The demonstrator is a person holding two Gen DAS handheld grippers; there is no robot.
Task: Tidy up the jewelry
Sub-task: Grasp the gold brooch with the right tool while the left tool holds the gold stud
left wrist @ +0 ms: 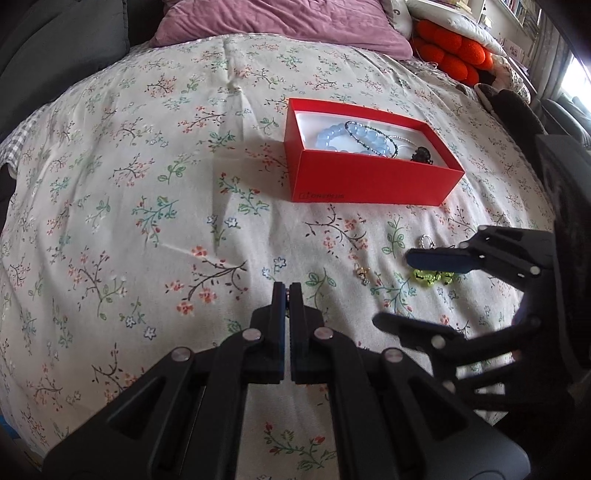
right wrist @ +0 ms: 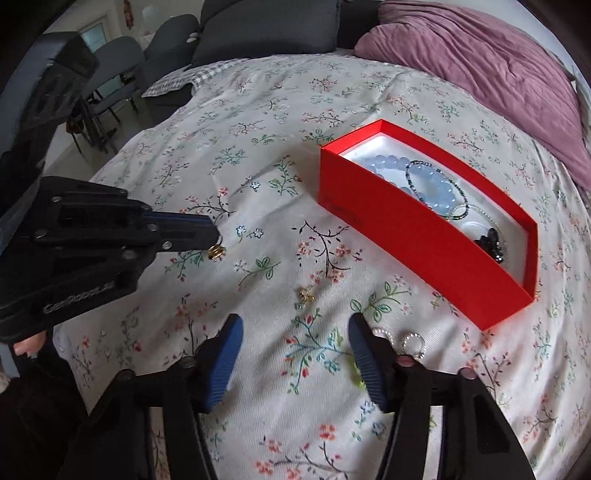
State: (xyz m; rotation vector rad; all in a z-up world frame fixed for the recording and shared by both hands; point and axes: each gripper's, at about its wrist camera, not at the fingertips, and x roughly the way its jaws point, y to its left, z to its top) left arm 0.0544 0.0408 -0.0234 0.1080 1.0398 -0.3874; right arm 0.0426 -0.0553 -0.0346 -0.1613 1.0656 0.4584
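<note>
A red box (left wrist: pixel 369 177) (right wrist: pixel 417 240) lies on the floral bedspread, holding a pale blue bead bracelet (left wrist: pixel 345 138) (right wrist: pixel 428 181), thin chains and a black piece (right wrist: pixel 491 240). My left gripper (left wrist: pixel 287 291) (right wrist: pixel 216 240) is shut on a small gold piece (right wrist: pixel 216 252). My right gripper (right wrist: pixel 295 336) (left wrist: pixel 391 284) is open low over the bedspread. A gold earring (right wrist: pixel 306 295) (left wrist: pixel 362 275) lies ahead of it. Silver rings (right wrist: pixel 412 341) (left wrist: pixel 426 242) lie by its right finger. A yellow-green piece (left wrist: pixel 428 275) (right wrist: pixel 357 376) lies beside that finger.
A purple pillow (left wrist: pixel 280 22) (right wrist: pixel 480 62) lies beyond the box. An orange cushion (left wrist: pixel 450 51) sits at the far right of the bed. Grey chairs (right wrist: pixel 122 59) stand past the bed's left edge.
</note>
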